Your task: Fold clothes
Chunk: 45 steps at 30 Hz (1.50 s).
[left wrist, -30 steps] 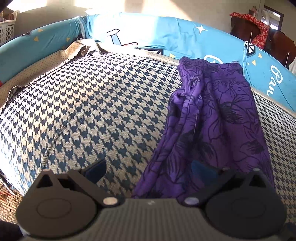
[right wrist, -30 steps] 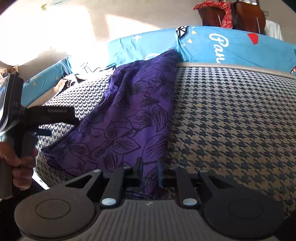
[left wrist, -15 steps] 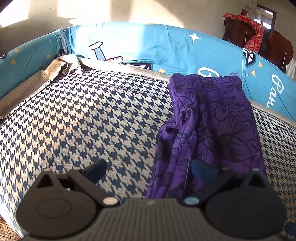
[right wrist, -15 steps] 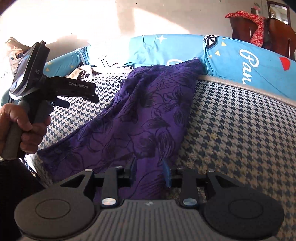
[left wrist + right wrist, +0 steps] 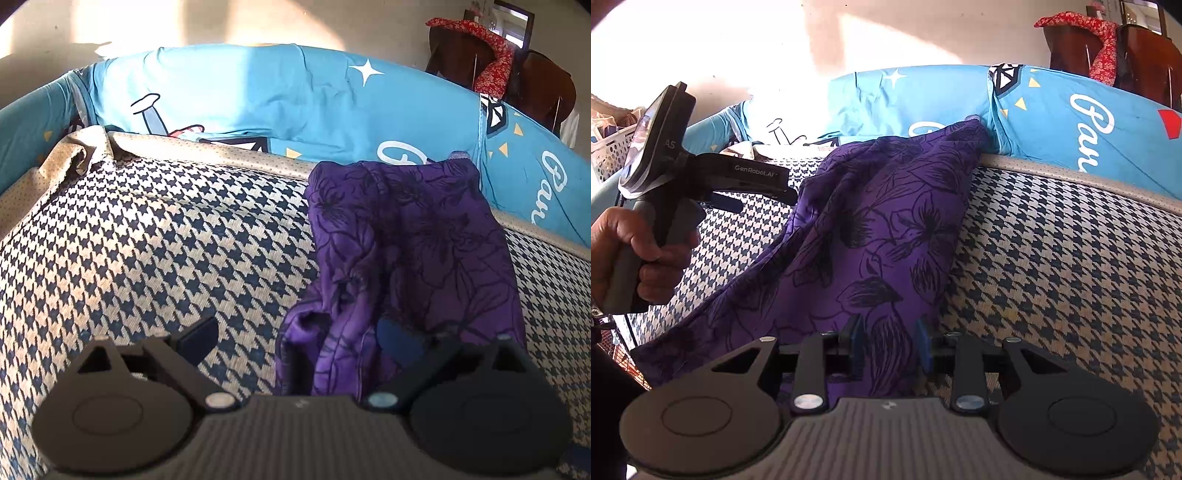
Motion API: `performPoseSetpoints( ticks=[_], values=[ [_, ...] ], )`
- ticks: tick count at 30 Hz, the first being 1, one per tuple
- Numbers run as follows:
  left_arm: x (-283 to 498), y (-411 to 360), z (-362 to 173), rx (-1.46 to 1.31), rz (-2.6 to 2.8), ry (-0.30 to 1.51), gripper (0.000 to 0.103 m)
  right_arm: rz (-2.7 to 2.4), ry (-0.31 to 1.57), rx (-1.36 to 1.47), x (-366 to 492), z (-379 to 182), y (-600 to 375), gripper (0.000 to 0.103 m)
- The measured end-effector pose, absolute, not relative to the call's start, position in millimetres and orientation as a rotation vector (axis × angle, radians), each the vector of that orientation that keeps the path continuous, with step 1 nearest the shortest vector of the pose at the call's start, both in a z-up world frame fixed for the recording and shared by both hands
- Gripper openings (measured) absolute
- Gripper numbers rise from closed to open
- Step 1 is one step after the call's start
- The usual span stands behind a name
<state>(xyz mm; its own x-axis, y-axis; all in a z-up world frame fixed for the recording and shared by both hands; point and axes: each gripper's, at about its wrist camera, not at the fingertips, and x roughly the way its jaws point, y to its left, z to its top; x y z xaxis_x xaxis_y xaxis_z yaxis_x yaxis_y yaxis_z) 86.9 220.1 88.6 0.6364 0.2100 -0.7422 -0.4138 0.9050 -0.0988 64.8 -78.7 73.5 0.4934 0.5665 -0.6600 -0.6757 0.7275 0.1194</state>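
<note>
On the houndstooth bed [image 5: 1071, 266], the right hand-held gripper [image 5: 888, 345] straddles the purple floral garment [image 5: 879, 229], jaws parted wider than before (earlier clamped); the left hand-held gripper [image 5: 299, 338] gapes, touching bunched cloth.

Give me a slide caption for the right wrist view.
Right gripper open around purple floral garment on houndstooth cover; left gripper alongside.

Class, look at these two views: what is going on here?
A person holds a hand-held gripper in each hand over a purple floral garment lying on a houndstooth cover. The right hand-held gripper is open, with cloth between its fingers. The left hand-held gripper is wide open at the garment's bunched near edge. No neat fold shows yet.
</note>
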Motion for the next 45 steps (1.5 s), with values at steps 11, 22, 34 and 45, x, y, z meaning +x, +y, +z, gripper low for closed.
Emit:
performPoseSetpoints(
  ticks=[11, 22, 34, 45],
  values=[
    [106, 240, 71, -0.25, 0.412, 0.859, 0.099, 0.728, 0.761, -0.1, 92, 73, -77, 0.033],
    [111, 271, 46, -0.304, 0.518, 0.933, 0.099, 0.707, 0.773, -0.082, 101, 71, -72, 0.033],
    [85, 268, 85, -0.396, 0.451, 0.899, 0.099, 0.707, 0.758, -0.094, 100, 72, -71, 0.036],
    [86, 239, 73, -0.357, 0.338, 0.953, 0.1, 0.703, 0.76, -0.104, 100, 70, -70, 0.037]
  ],
)
